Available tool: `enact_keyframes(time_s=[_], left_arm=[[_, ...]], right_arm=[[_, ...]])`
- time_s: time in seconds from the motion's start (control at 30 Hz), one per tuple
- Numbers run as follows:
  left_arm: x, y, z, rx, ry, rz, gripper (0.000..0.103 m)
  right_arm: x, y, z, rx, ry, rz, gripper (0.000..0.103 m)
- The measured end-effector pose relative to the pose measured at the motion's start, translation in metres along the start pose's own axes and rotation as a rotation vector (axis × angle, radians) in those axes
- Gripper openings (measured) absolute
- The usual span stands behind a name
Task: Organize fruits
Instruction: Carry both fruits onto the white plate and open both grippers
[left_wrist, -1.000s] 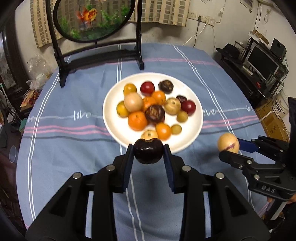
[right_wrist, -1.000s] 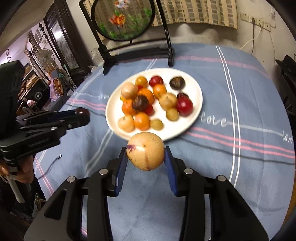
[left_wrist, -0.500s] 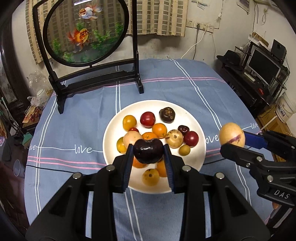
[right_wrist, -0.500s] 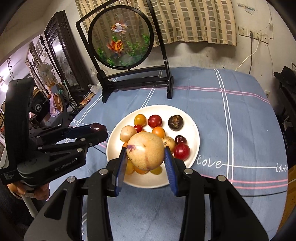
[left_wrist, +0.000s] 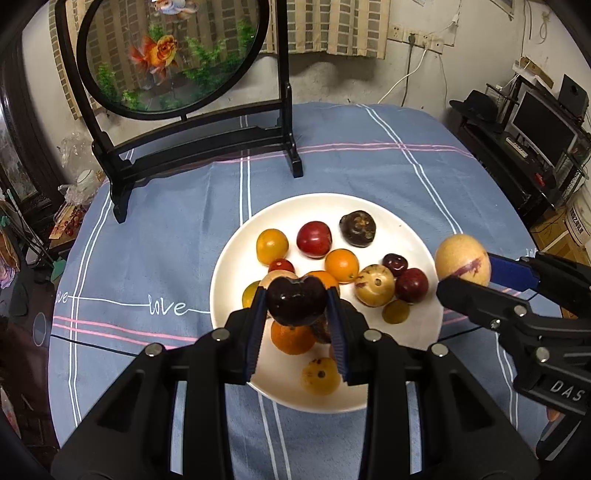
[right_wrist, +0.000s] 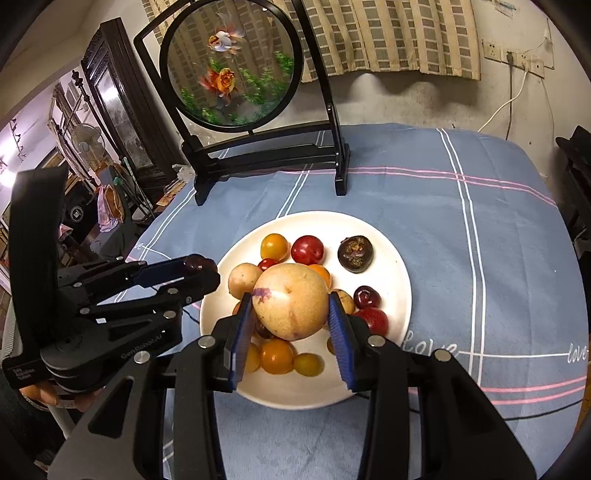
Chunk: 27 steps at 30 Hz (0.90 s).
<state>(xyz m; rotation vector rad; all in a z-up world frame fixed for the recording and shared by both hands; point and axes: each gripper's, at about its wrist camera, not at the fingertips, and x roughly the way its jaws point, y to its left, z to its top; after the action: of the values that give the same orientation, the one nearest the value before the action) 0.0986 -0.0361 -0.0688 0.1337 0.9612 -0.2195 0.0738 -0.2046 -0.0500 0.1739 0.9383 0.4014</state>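
Your left hand-held gripper (left_wrist: 296, 303) pinches a dark plum (left_wrist: 296, 302); your right hand-held gripper (right_wrist: 291, 302) clamps a pale yellow fruit (right_wrist: 291, 300) — both held above the plate (right_wrist: 391, 266), probably ready to set down.

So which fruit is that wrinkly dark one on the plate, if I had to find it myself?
Start at the big white plate on the blue striped tablecloth, in front of the round goldfish screen. Look to its far right edge: the fruit sits alone there, right of a red plum. It is the only loose blackish-purple fruit with rough tan patches on top.
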Motion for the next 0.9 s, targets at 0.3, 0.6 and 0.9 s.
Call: enact_keyframes(time_s=[0.3,0.6,0.9], left_arm=[[0.019,0.006,0.005,-0.002,0.028,0.001,0.033],[0.030,0.000,0.009,0.023,0.036,0.019,0.033],[0.038,-0.006,0.010,0.058,0.030,0.032,0.033]], right_arm=[[0.017,-0.022,0.004,0.054,0.029,0.010,0.040],[0.034,-0.014,0.022,0.051,0.033,0.040,0.040],[0.055,-0.013,0.036,0.013,0.063,0.001,0.040]])
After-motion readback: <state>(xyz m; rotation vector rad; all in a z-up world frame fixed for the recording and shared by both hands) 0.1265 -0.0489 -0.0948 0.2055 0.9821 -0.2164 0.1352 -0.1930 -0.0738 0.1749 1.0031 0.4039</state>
